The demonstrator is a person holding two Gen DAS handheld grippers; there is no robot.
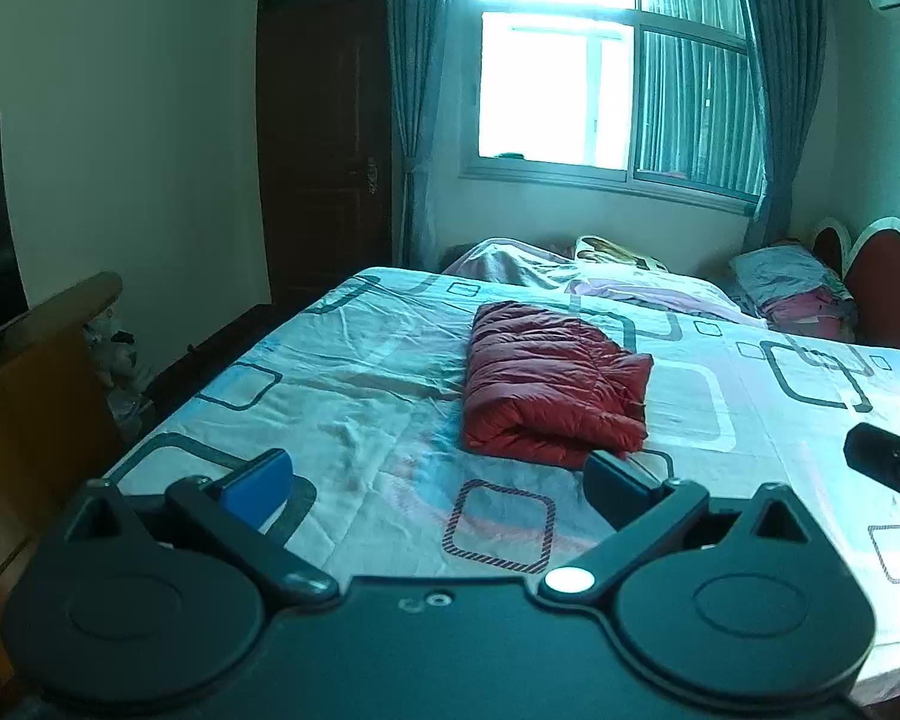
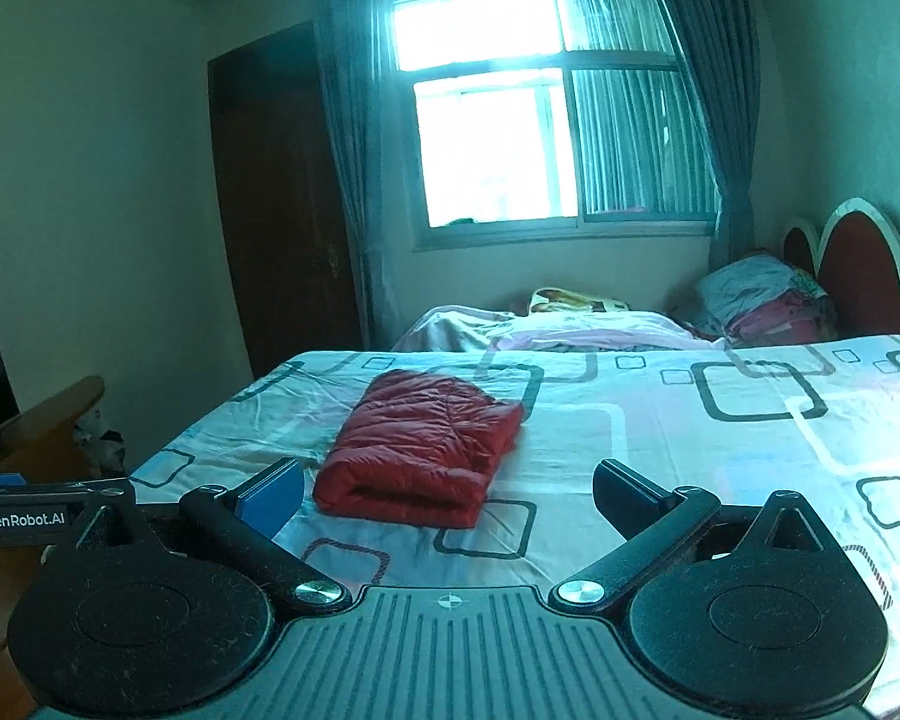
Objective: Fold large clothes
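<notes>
A red quilted jacket point(image 1: 549, 381) lies folded in a compact bundle on the bed point(image 1: 342, 360); it also shows in the right wrist view point(image 2: 423, 444). My left gripper point(image 1: 438, 489) is open and empty, held above the bed's near edge, a little short of the jacket. My right gripper point(image 2: 450, 495) is open and empty too, just in front of the jacket and to its right. Part of the right gripper point(image 1: 888, 468) shows at the right edge of the left wrist view. Part of the left gripper point(image 2: 30, 516) shows at the left edge of the right wrist view.
The bed has a sheet with square patterns. Bedding and a pillow point(image 1: 606, 276) are heaped at its far side, and stacked clothes point(image 1: 792, 294) lie by the red headboard point(image 1: 882, 282). A wooden cabinet point(image 1: 36, 396) stands left. A dark door point(image 1: 324, 138) and a window point(image 1: 606, 66) are beyond.
</notes>
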